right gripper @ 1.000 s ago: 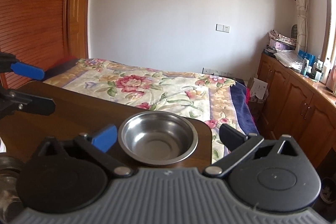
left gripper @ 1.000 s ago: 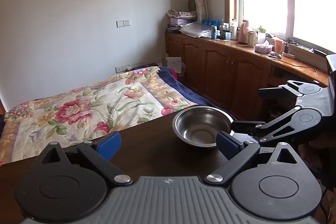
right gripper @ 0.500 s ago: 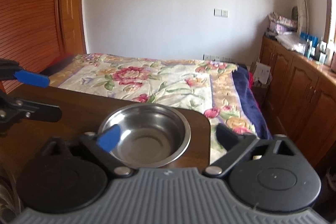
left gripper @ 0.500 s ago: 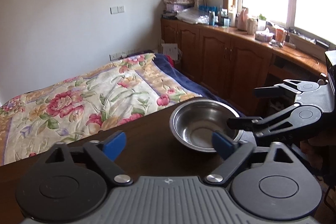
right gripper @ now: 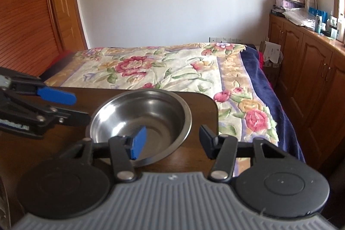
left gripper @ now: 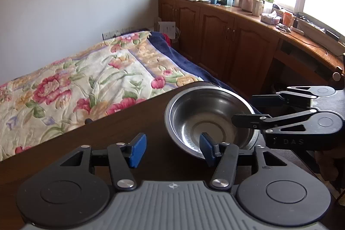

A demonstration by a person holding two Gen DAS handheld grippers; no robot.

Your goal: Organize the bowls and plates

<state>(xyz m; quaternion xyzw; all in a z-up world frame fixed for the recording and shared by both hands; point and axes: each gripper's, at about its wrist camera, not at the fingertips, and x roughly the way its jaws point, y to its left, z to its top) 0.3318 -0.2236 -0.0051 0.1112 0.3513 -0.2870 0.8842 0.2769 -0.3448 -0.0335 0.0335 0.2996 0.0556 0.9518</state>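
1 steel bowl sits on the table's far right corner, ungrasped. My left gripper and right gripper both gape. Sorting barely begun, I judge.

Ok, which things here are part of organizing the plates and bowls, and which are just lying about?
Part of the job:
steel bowl
left claw, open
right claw, open
wooden table, which the bowl sits on

Just lying about:
floral bedspread
bottles and clutter on the window counter
wooden cabinets
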